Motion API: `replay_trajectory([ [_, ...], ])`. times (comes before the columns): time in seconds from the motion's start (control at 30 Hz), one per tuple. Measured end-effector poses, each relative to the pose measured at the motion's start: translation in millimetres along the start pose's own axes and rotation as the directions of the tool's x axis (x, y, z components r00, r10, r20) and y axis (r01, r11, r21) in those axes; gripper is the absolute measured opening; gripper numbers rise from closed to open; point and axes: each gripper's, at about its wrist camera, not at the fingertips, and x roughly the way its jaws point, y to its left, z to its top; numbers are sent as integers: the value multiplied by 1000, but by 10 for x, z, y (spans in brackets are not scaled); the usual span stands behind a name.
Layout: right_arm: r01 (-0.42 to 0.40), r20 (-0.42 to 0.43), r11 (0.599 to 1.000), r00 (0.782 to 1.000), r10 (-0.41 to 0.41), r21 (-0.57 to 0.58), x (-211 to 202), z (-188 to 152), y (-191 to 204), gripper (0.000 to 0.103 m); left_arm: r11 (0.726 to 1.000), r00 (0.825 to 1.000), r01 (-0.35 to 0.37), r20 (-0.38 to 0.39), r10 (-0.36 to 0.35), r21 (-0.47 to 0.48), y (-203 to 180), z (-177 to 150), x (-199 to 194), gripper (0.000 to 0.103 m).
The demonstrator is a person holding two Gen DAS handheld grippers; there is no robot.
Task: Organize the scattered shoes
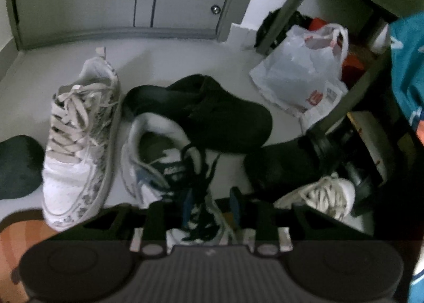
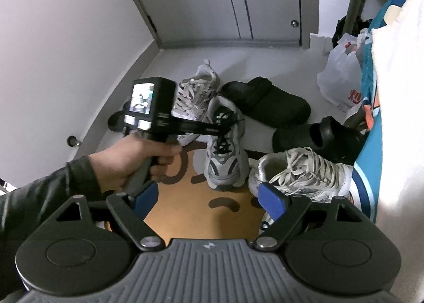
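- My left gripper points steeply down on the grey sneaker with black laces. I judge that the laced middle gives me a grip close to the shoe's balance.
- Its fingers stand narrow, one on each side of the tangle of laces and tongue. The left wrist view is blurred, so I cannot tell whether the pads are pressing or only straddling.
- That sneaker lies on the floor with its toe on the orange mat. The black clog touches or overlaps its heel end, so I judge it should come straight up rather than be dragged.
- The white patterned sneaker lies just beside it on the far side, toe pointing the same way.
- My right gripper hangs over the mat with its fingers wide and nothing between them. It is just beside the white sneaker with pale laces, which I take to be the patterned one's partner and my likely next pick.
- A second black clog sits past that sneaker, apart from the first, so no pair is together yet.
- My left hand grips the handle from the side, which leaves the right hand a clear view of the pile.
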Motion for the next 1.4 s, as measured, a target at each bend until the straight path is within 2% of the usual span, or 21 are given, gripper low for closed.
replay_trajectory([
  [0.07, -6, 0, 1000, 1000, 6, 1, -9, 4, 7, 86, 1000, 1000, 11, -1, -11, 23, -29, 0, 54, 31],
  [0.13, -15, -8, 1000, 1000, 15, 8, -5, 6, 7, 86, 997, 1000, -19, -10, 19, 69, -72, -8, 127, 31],
  [0.23, -32, -29, 999, 999, 33, 24, 23, 8, -2, 86, 996, 998, -52, -13, 53, 70, -41, -10, 183, 31],
  [0.33, -46, -36, 998, 998, 47, 31, 20, 9, 6, 86, 997, 999, -41, -1, 41, 63, 30, -33, 224, 31],
  [0.4, -44, -33, 999, 998, 45, 25, 11, 11, 22, 86, 994, 999, -48, -5, 49, 100, -4, -29, 243, 32],
  [0.43, -43, -32, 999, 999, 44, 22, 8, 11, 28, 86, 993, 999, -50, -7, 51, 109, -14, -31, 247, 34],
  [0.5, -45, -32, 999, 998, 46, 24, 5, 11, 32, 86, 991, 999, -42, -12, 44, 124, -43, -41, 249, 45],
  [0.57, -48, -32, 999, 998, 49, 22, -4, 13, 42, 86, 989, 999, -37, -11, 39, 141, -81, -67, 245, 48],
  [0.63, -49, -31, 999, 998, 49, 19, -14, 20, 53, 86, 988, 999, -50, 4, 50, 148, -90, -103, 248, 42],
  [0.67, -49, -30, 999, 998, 50, 18, -17, 21, 55, 86, 988, 998, -62, 8, 61, 138, -76, -107, 251, 24],
  [0.7, -50, -29, 999, 998, 50, 17, -19, 23, 58, 86, 989, 997, -74, 10, 74, 125, -59, -109, 255, 15],
  [0.73, -50, -29, 999, 998, 50, 15, -20, 25, 60, 86, 997, 998, -57, 2, 57, 47, 52, -79, 247, 15],
  [0.9, -51, -27, 999, 998, 51, 8, -29, 21, 72, 86, 994, 999, 30, 28, -27, -105, 284, -28, 76, 13],
  [1.0, -53, -23, 999, 998, 53, 7, -41, 22, 74, 86, 978, 995, 85, 61, -75, -192, 409, 65, -47, 13],
  [1.17, -37, -25, 999, 999, 36, -7, -11, 16, 89, 86, 931, 987, 159, 83, -139, -329, 579, 133, -83, 12],
  [1.2, -35, -27, 999, 999, 35, -10, -4, 15, 94, 86, 908, 982, 187, 95, -163, -376, 640, 100, -78, 12],
  [1.23, -33, -30, 999, 999, 33, -15, 6, 11, 102, 86, 896, 980, 199, 101, -173, -397, 672, 84, -75, 12],
  [1.27, -31, -31, 999, 999, 31, -19, 11, 10, 106, 86, 865, 973, 229, 120, -196, -446, 743, 44, -73, 12],
  [1.37, -24, -31, 999, 999, 23, -28, 25, 12, 112, 86, 799, 957, 289, 168, -235, -527, 897, -42, -70, 11],
  [1.4, -18, -31, 999, 999, 17, -31, 35, 13, 107, 86, 790, 953, 302, 180, -243, -534, 921, -55, -82, 11],
])
